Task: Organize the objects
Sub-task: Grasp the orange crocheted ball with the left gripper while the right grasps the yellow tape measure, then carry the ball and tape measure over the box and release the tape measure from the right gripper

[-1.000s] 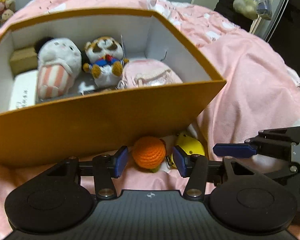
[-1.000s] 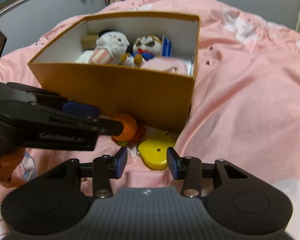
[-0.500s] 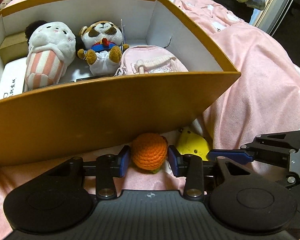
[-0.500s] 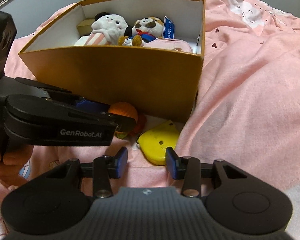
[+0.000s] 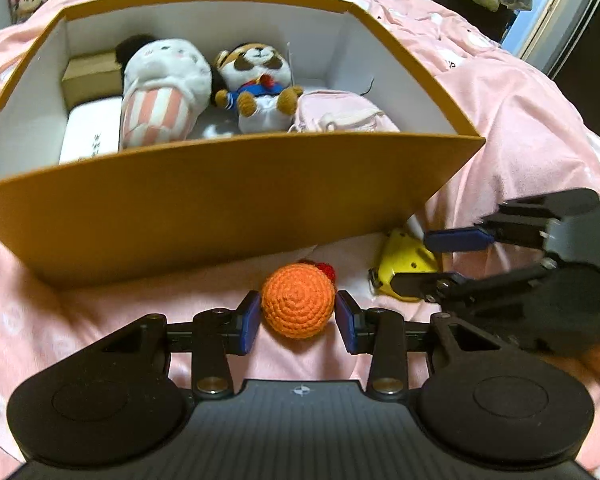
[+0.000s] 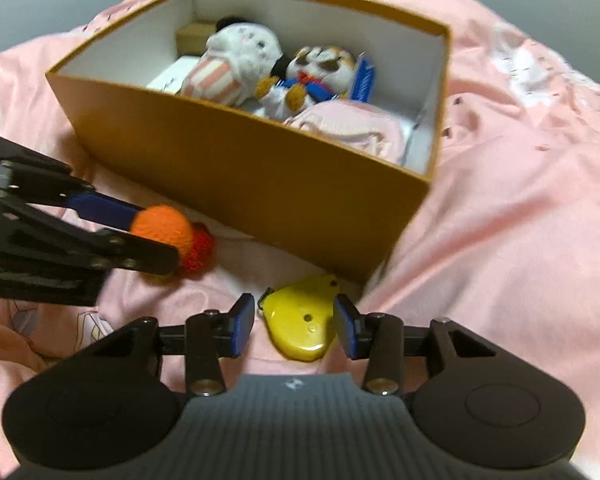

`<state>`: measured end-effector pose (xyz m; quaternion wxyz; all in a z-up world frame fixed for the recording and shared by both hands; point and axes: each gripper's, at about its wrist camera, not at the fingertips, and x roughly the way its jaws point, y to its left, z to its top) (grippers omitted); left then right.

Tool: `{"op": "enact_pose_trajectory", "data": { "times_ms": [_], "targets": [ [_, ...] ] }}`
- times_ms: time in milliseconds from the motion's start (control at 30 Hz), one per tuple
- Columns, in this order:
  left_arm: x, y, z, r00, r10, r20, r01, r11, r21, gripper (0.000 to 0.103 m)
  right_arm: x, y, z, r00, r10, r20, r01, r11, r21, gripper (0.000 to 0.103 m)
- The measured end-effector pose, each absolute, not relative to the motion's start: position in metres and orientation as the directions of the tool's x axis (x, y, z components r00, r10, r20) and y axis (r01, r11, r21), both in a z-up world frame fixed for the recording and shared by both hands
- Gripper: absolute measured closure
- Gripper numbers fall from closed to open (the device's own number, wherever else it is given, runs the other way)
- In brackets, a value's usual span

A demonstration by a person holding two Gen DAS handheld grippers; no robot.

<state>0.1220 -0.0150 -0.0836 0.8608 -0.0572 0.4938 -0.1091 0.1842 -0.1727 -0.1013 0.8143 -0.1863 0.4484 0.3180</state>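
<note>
Both claws below box [image 5: 220, 208] edge, left gripper [image 5: 298, 316] clasping orange ball [image 5: 298, 300], right gripper [image 6: 294, 320] apparently loose around yellow piece [image 6: 300, 320].

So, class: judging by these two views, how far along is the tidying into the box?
Done: two plush toys and a pink pouch lie in the orange box. In hand: the left gripper pinches the crocheted ball. Left: the yellow item on the bedspread, between the right gripper's open fingers.

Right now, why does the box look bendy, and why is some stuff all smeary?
Left wrist view: the fisheye lens bows the orange box's near wall into a curve, and the right tongs are motion-smeared. Right wrist view: the whole picture is softer, the plush toys and pink blanket blurred; the yellow case between the tongs stays fairly clear.
</note>
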Motion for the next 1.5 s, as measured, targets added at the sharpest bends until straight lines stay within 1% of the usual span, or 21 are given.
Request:
{"op": "enact_pose_trajectory", "data": {
  "times_ms": [67, 133, 167, 367, 467, 567, 600, 867, 1100, 1233, 1500],
  "targets": [
    [0.123, -0.014, -0.087, 0.483, -0.248, -0.839, 0.128, 0.969, -0.213, 0.058, 0.191, -0.171, -0.108, 0.394, 0.344, -0.852, -0.688, 0.725, -0.025, 0.056],
    [0.124, -0.013, -0.089, 0.480, -0.253, -0.840, 0.124, 0.967, -0.221, 0.058, 0.197, -0.172, -0.113, 0.381, 0.347, -0.857, -0.686, 0.728, -0.010, 0.049],
    [0.125, -0.012, -0.090, 0.482, -0.260, -0.837, 0.122, 0.966, -0.230, 0.058, 0.200, -0.174, -0.115, 0.367, 0.356, -0.860, -0.683, 0.730, 0.010, 0.044],
    [0.128, -0.004, -0.097, 0.475, -0.289, -0.831, 0.100, 0.956, -0.275, 0.058, 0.208, -0.177, -0.125, 0.327, 0.373, -0.868, -0.673, 0.737, 0.064, 0.035],
    [0.129, -0.005, -0.099, 0.474, -0.287, -0.832, 0.102, 0.957, -0.272, 0.058, 0.209, -0.171, -0.134, 0.317, 0.353, -0.880, -0.678, 0.733, 0.049, 0.034],
    [0.130, -0.005, -0.099, 0.475, -0.287, -0.832, 0.101, 0.957, -0.272, 0.058, 0.206, -0.168, -0.135, 0.328, 0.346, -0.879, -0.681, 0.732, 0.034, 0.044],
    [0.130, -0.005, -0.100, 0.476, -0.288, -0.831, 0.100, 0.957, -0.274, 0.058, 0.206, -0.169, -0.134, 0.329, 0.348, -0.878, -0.677, 0.735, 0.037, 0.045],
    [0.125, -0.004, -0.096, 0.490, -0.290, -0.822, 0.103, 0.956, -0.276, 0.058, 0.183, -0.165, -0.122, 0.376, 0.350, -0.858, -0.690, 0.724, -0.007, 0.046],
    [0.110, -0.001, -0.069, 0.517, -0.391, -0.762, 0.173, 0.919, -0.354, 0.058, 0.147, -0.178, -0.074, 0.439, 0.444, -0.781, -0.697, 0.717, 0.015, 0.046],
    [0.101, -0.001, -0.040, 0.546, -0.417, -0.726, 0.213, 0.908, -0.362, 0.058, 0.126, -0.180, -0.046, 0.491, 0.448, -0.747, -0.717, 0.695, -0.054, 0.046],
    [0.096, 0.004, 0.018, 0.624, -0.443, -0.644, 0.247, 0.894, -0.375, 0.058, 0.119, -0.188, 0.009, 0.532, 0.517, -0.671, -0.760, 0.641, -0.108, 0.046]
  ]
}}
